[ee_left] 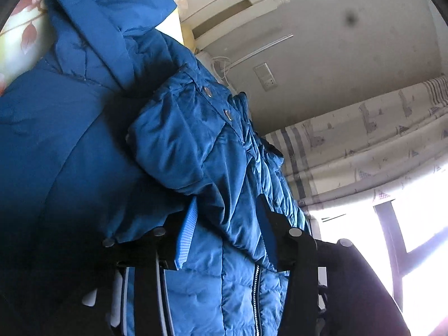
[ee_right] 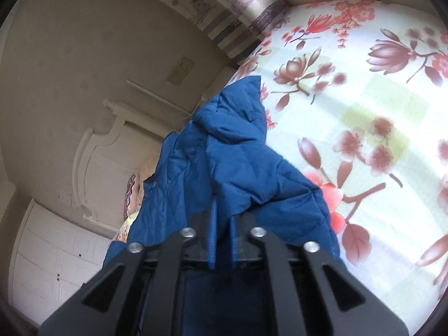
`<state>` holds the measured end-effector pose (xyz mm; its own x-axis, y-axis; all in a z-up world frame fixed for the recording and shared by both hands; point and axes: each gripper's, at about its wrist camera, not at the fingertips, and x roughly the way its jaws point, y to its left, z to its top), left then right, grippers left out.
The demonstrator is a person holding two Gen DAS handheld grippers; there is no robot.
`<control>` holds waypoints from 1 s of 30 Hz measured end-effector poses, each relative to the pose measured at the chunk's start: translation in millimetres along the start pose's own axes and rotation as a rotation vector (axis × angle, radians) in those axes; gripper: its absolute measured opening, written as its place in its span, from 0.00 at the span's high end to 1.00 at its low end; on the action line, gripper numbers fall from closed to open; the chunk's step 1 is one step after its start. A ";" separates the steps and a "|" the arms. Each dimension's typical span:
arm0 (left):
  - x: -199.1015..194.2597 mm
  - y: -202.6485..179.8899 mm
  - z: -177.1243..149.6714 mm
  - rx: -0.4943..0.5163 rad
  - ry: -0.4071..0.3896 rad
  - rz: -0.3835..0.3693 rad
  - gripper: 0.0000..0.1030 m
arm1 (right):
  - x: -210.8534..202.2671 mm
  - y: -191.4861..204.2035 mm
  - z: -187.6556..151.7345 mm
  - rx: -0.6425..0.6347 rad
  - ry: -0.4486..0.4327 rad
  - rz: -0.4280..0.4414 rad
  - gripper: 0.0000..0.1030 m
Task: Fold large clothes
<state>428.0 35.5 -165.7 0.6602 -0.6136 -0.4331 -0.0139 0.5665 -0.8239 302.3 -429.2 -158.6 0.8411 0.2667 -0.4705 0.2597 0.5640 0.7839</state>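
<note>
A blue padded hooded jacket (ee_left: pixel 182 140) fills the left wrist view, with its snap buttons and zip showing. My left gripper (ee_left: pixel 226 204) has its jaws apart, and a puffy fold of the jacket bulges between them without being pinched. In the right wrist view the same jacket (ee_right: pixel 224 154) hangs up over the floral bed sheet (ee_right: pixel 364 112). My right gripper (ee_right: pixel 223 212) has its blue pads (ee_right: pixel 212 232) nearly together, shut on an edge of the jacket's fabric.
A white headboard (ee_right: pixel 106 145) and a beige wall stand behind the bed. A white cupboard (ee_right: pixel 56 252) is at the lower left. A patterned curtain (ee_left: pixel 364 140) hangs beside a bright window (ee_left: pixel 414 224). Wall sockets (ee_left: pixel 266 75) sit near the headboard.
</note>
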 end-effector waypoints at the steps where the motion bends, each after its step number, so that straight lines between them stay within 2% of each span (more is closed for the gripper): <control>1: 1.5 -2.7 -0.8 0.012 -0.004 0.016 0.57 | 0.3 3.2 -0.6 -0.024 0.005 0.000 0.76; 4: 7.8 -12.1 -3.4 0.063 -0.002 0.074 0.58 | 11.3 24.7 -5.5 -0.120 0.010 -0.050 0.69; 5: 9.0 -14.4 -3.7 0.083 0.005 0.087 0.61 | 14.6 31.2 -8.1 -0.161 0.018 -0.073 0.69; 6: 8.5 -17.5 -4.7 0.111 0.005 0.092 0.68 | 16.2 35.1 -10.1 -0.182 0.021 -0.088 0.69; 7: 6.6 -21.1 -6.4 0.139 -0.003 0.100 0.86 | 17.5 38.7 -11.4 -0.202 0.021 -0.105 0.77; 8: 1.7 -26.1 -8.6 0.183 -0.023 0.113 0.92 | 19.0 40.5 -12.2 -0.210 0.019 -0.114 0.94; 10: -11.7 -39.3 -13.8 0.257 -0.077 0.096 0.97 | 15.1 41.0 -13.1 -0.209 0.000 -0.106 0.95; 12: -34.4 -56.4 -21.5 0.340 -0.171 0.064 0.97 | 4.0 36.7 -12.9 -0.184 -0.040 -0.068 0.96; 13: -48.2 -63.5 -21.9 0.362 -0.234 0.061 0.97 | 1.0 31.7 -11.7 -0.154 -0.042 -0.055 0.96; 15: -64.4 -62.3 -12.7 0.327 -0.322 0.100 0.94 | -1.6 18.4 -7.8 -0.091 -0.010 -0.049 0.90; 16: -67.4 -56.7 -3.2 0.280 -0.325 0.119 0.81 | -1.6 15.0 -6.8 -0.075 0.006 -0.060 0.77; 17: -67.1 -49.9 5.1 0.242 -0.304 0.134 0.41 | -4.2 14.9 -7.3 -0.071 0.021 -0.053 0.60; 18: -65.6 -43.3 11.5 0.208 -0.286 0.151 0.22 | -4.7 17.9 -6.8 -0.079 0.022 -0.030 0.52; 19: -62.9 -34.9 20.5 0.173 -0.267 0.171 0.15 | -7.3 22.8 -7.9 -0.103 0.021 -0.016 0.41; 21: -54.8 -18.8 32.0 0.119 -0.225 0.251 0.15 | -5.5 32.4 -10.8 -0.161 0.036 -0.027 0.41; 23: -47.0 -13.5 38.2 0.090 -0.192 0.270 0.15 | 4.6 40.8 -14.8 -0.210 0.067 -0.044 0.43; 24: -40.6 -12.0 41.0 0.094 -0.151 0.273 0.15 | 10.2 41.0 -16.7 -0.229 0.078 -0.067 0.45; 26: -20.5 -18.3 40.9 0.153 -0.080 0.310 0.16 | 11.9 37.4 -17.0 -0.214 0.074 -0.080 0.55; 27: -15.1 -22.0 39.8 0.185 -0.070 0.329 0.18 | 12.4 34.9 -15.0 -0.198 0.071 -0.078 0.57; 28: -9.8 -26.1 37.8 0.218 -0.060 0.337 0.25 | 13.5 32.5 -13.8 -0.179 0.069 -0.074 0.62; 29: -0.6 -31.5 34.2 0.270 -0.027 0.332 0.46 | 13.6 29.2 -12.3 -0.163 0.068 -0.069 0.67; 30: 2.4 -31.6 31.0 0.293 -0.012 0.348 0.55 | 14.0 26.4 -12.2 -0.147 0.065 -0.064 0.70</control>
<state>453.3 33.1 -129.3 0.6626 -0.3538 -0.6601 -0.0245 0.8707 -0.4913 315.2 -401.1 -149.4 0.7914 0.2739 -0.5465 0.2355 0.6884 0.6861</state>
